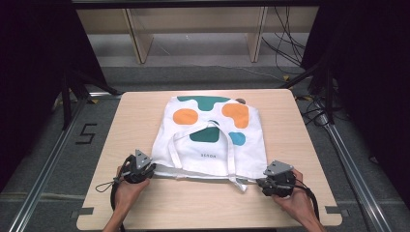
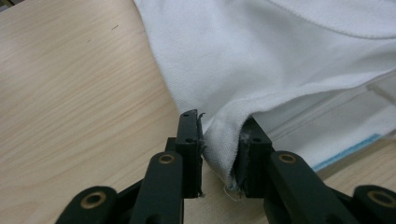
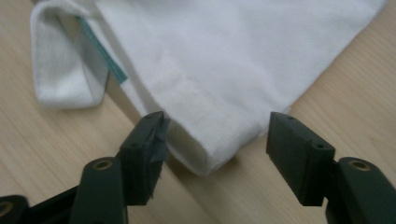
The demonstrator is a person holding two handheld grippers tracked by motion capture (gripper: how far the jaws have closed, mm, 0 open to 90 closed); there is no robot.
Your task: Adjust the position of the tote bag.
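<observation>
Pale wood grain runs across the table (image 1: 145, 203), which sits on a grey floor with dark curtains at both sides and light shelving behind. On the table lies a white cloth tote bag (image 1: 212, 140), flat, its printed face up with orange, dark green and light blue blobs, its long white handles (image 1: 227, 154) looping over the front and its open edge turned toward me. At the near left corner of that edge my left gripper (image 2: 218, 151) has its jaws drawn close together on a bunched fold of the thick white fabric; the pads press the cloth from both sides, so I am pinching that corner, which rises slightly off the wood. Small dark lettering sits on the middle of the bag below the green patch, too small for me to read. At the near right corner my right gripper (image 3: 217, 151) has its jaws spread wide, one on each side of the folded corner, and neither pad touches the fabric, which rests on the table between them. Just beyond, in the right gripper view, a handle end loops beside a thin teal strip (image 3: 100, 49).
</observation>
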